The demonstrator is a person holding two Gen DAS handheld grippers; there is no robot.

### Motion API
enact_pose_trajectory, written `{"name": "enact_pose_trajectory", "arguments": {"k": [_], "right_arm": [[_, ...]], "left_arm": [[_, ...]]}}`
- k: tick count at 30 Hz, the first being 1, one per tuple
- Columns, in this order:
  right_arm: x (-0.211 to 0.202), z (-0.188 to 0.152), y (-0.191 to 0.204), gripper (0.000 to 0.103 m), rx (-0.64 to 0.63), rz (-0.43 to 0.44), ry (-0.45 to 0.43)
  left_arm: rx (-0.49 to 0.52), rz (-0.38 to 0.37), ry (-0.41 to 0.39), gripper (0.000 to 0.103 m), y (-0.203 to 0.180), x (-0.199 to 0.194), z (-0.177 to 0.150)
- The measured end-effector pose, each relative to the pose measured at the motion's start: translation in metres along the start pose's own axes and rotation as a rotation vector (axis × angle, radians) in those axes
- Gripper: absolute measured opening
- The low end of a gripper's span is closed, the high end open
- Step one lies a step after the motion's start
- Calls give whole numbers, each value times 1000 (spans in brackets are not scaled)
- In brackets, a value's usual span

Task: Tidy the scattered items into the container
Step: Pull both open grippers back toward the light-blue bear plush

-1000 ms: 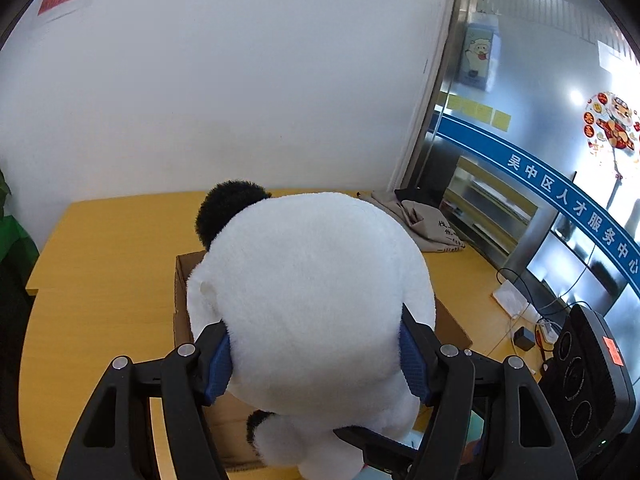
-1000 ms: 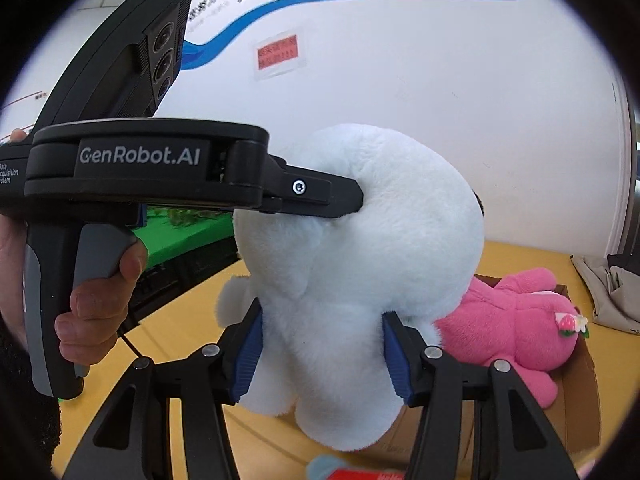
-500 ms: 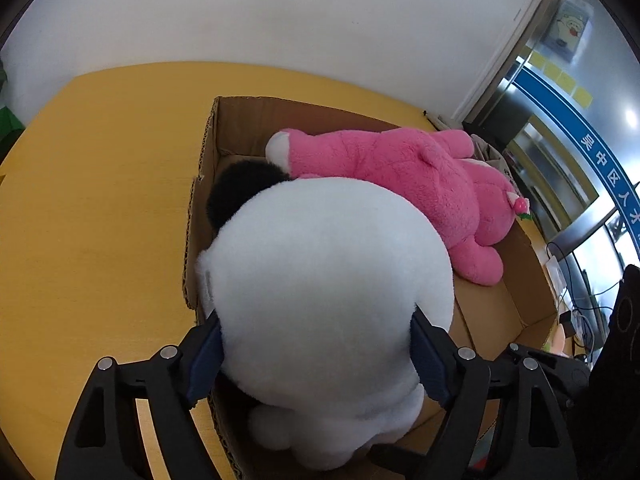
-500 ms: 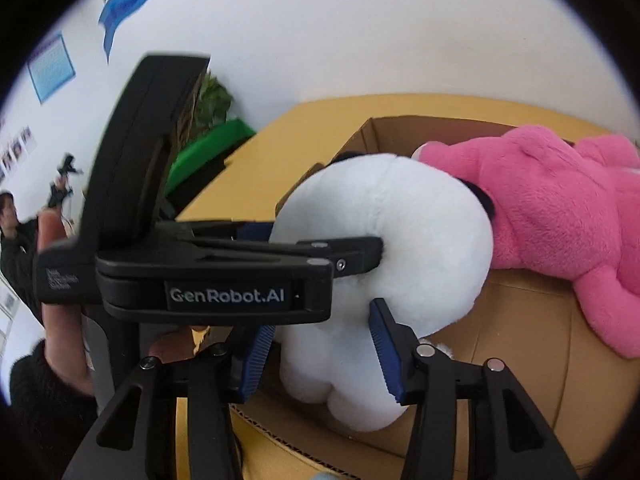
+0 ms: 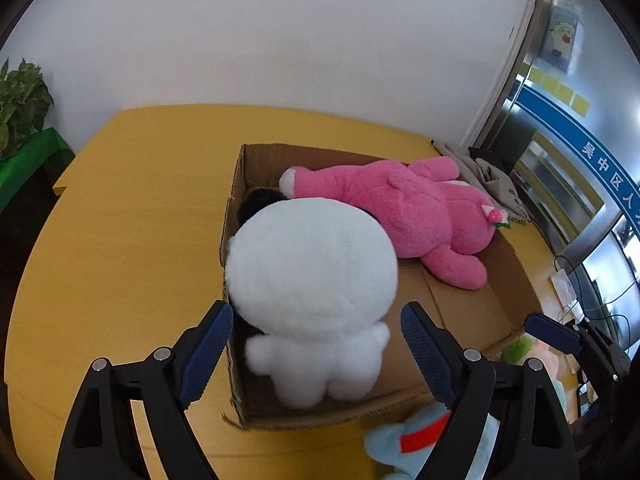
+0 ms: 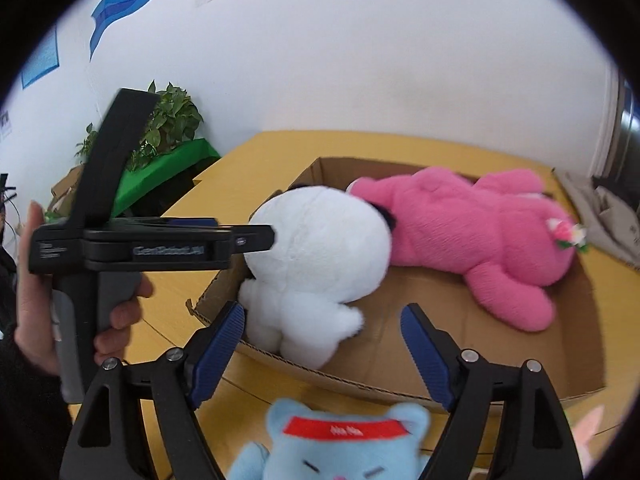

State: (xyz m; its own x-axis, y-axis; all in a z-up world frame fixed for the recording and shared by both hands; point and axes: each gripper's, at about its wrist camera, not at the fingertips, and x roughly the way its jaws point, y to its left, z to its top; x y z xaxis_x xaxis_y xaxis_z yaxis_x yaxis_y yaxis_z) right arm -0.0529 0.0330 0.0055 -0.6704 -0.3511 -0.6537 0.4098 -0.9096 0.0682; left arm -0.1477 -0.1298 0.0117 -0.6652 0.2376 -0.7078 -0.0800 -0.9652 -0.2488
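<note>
My left gripper [image 5: 316, 318] holds its jaws wide, clear of the round white plush toy [image 5: 312, 272] sitting in the brown cardboard box [image 5: 508, 276] on the yellow desk [image 5: 128, 240], beside the pink plush toy [image 5: 416, 216]. My right gripper [image 6: 322, 318] jaws are opening, gripping nothing.

The right gripper [image 6: 322, 322] has its jaws opening, and its blue pads do not touch the white plush toy [image 6: 316, 264], which lies in the near left corner of the cardboard box [image 6: 520, 376]. A pink plush toy [image 6: 480, 236] lies beside it, deeper in the box. The left gripper [image 6: 256, 238] reaches in from the left at the white toy's head, held by a hand [image 6: 116, 316]. A blue plush toy [image 6: 344, 444] is on the yellow table [image 6: 256, 152], in front of the box.
</note>
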Motion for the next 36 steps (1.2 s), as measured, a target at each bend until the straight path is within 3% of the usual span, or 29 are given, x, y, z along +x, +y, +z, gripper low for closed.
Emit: {"name": "enact_pose_trajectory", "arguments": {"k": [4,5,12,18,26,36], "right_arm": [[-26,9,-13,81,-17,-67,-41],[-36,8,-14,81,-23,-79,-56],[-69,-13,-32,81,-29,-140,-103],[-94,-20,-43,81,-6,-161,-129],[-94,-20,-61,81,8,-175,-133],[-81,-22,-75,81,30,-184,-110]], "left_arm": [[-44,-37,-92,95,-27,-64,-22],[-49,-30,-109,102,-34,-78,-29],[-16,48,-191,103,-76,-141,-78],[0,39,-198,103,-103,-152,-98],[42,46,-189,103,-126,-156,-100],[18,42,-146,103,-124,-140,-102]]}}
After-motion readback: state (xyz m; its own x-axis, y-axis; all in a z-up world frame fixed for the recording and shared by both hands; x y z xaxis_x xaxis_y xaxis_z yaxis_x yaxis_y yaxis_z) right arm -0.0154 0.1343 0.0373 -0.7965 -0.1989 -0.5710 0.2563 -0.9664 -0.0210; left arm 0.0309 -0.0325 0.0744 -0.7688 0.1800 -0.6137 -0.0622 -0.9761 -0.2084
